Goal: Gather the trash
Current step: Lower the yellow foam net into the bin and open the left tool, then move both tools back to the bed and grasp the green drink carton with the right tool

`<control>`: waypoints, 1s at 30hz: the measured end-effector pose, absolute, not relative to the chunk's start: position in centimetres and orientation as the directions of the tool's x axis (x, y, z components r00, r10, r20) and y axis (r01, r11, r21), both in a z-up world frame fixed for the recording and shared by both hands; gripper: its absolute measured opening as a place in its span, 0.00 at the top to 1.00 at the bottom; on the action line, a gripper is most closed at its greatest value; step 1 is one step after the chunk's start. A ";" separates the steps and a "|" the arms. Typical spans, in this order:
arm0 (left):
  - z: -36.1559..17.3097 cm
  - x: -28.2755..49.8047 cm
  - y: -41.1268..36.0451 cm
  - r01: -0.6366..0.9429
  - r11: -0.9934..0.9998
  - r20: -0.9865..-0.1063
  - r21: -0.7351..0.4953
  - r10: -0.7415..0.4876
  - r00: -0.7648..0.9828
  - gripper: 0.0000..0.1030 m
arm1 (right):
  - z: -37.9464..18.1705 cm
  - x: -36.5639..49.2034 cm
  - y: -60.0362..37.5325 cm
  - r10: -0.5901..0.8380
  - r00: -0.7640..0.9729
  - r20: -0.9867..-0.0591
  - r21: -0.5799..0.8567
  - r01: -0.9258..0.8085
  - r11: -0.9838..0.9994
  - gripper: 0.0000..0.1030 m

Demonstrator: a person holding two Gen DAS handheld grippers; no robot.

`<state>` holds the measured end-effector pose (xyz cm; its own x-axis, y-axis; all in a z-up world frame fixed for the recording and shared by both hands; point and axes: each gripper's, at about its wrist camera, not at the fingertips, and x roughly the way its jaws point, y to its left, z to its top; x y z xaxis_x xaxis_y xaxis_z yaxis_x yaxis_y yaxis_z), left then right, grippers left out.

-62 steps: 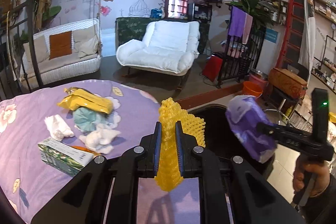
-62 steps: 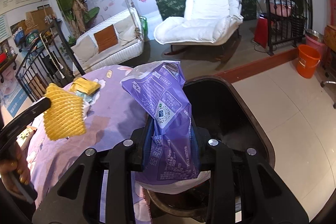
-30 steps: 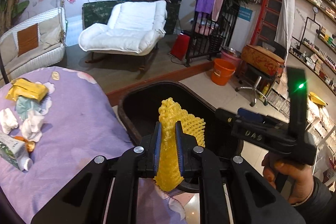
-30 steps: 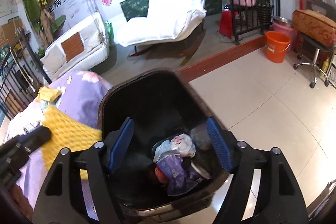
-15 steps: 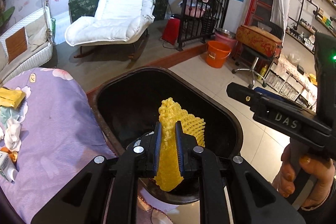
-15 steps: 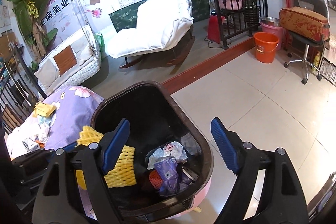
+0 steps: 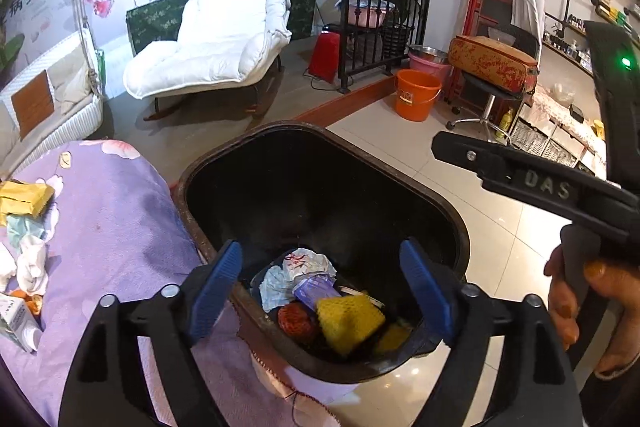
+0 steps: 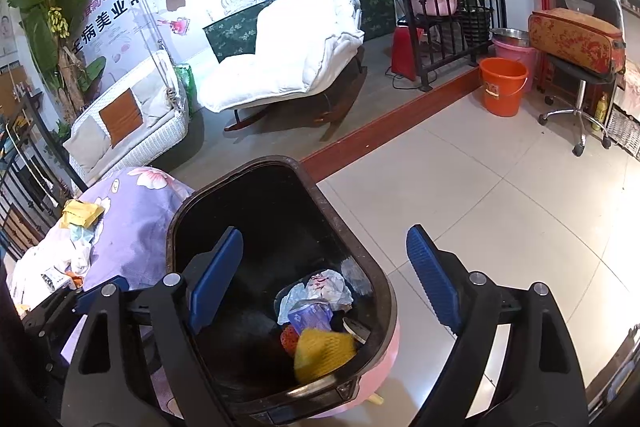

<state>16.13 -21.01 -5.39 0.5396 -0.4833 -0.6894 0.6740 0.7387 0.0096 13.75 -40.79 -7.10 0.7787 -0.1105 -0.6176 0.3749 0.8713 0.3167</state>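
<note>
A black trash bin stands beside the purple-covered table. In it lie the yellow foam net, a purple packet, crumpled white paper and a red net. My left gripper is open and empty above the bin. My right gripper is open and empty over the bin; it also shows in the left wrist view. On the table lie a yellow wrapper, white tissues and a small carton.
White tiled floor spreads right of the bin. An orange bucket, a stool carrying a red patterned case, a black metal rack, a white rocking armchair and a swing sofa stand further off.
My left gripper opened and the yellow foam net dropped into the bin. Earlier the right gripper let the purple packet fall in. Both grippers stay over the bin.
</note>
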 end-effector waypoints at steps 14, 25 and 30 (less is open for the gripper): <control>-3.5 14.9 -17.2 0.625 0.780 -0.639 -0.015 -0.489 0.594 0.13 | -6.1 14.9 -38.5 -0.019 0.805 -0.592 0.335 0.268 0.903 0.17; -2.7 14.2 -10.8 0.483 0.875 -0.607 0.018 -0.374 0.701 0.11 | -5.1 17.0 -32.6 0.176 0.793 -0.583 0.364 0.062 0.929 0.16; -2.8 13.7 -6.7 0.389 0.919 -0.597 0.059 -0.280 0.752 0.11 | -4.4 18.6 -26.8 0.329 0.743 -0.583 0.355 -0.132 0.926 0.16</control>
